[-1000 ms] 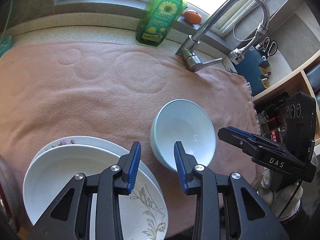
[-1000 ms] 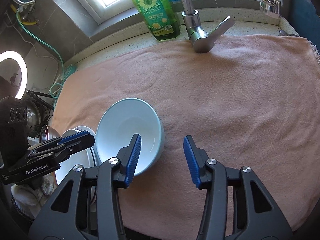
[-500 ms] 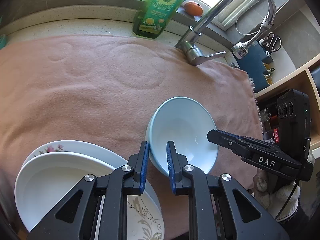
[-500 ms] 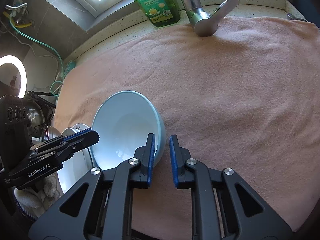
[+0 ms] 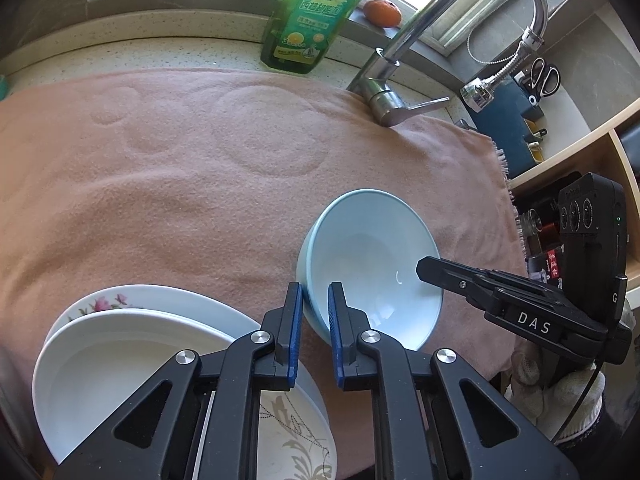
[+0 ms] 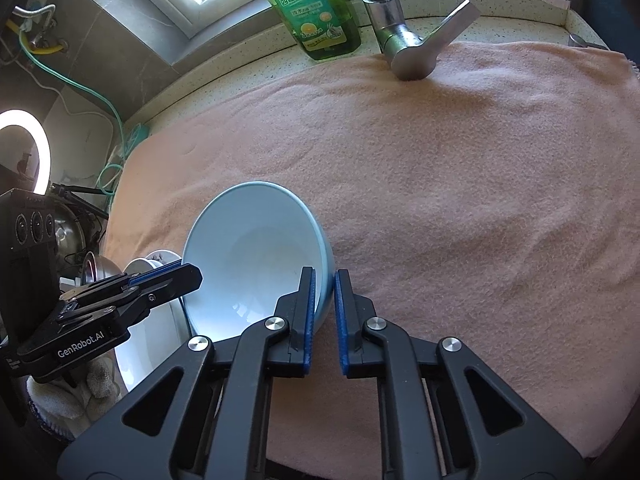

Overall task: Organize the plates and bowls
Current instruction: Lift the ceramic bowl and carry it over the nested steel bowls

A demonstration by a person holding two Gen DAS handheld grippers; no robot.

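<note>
A pink towel (image 5: 168,168) covers the counter. The bowl (image 5: 376,248) sits near its front edge, with stacked plates (image 5: 132,344) to its left and, behind it, the faucet (image 5: 384,92) and a sunflower-label bottle (image 5: 308,20). Both grippers, spread a second ago, now pinch the bowl's rim: left gripper (image 5: 314,312), right gripper (image 6: 324,304) marked "DAS".

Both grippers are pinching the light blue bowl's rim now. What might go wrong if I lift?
Both the left gripper and right gripper pinch only the thin rim of the glossy light blue ceramic bowl, which may slip. Uneven lifting may twist it free. The stacked white plates sit close beside it and may get struck.
</note>
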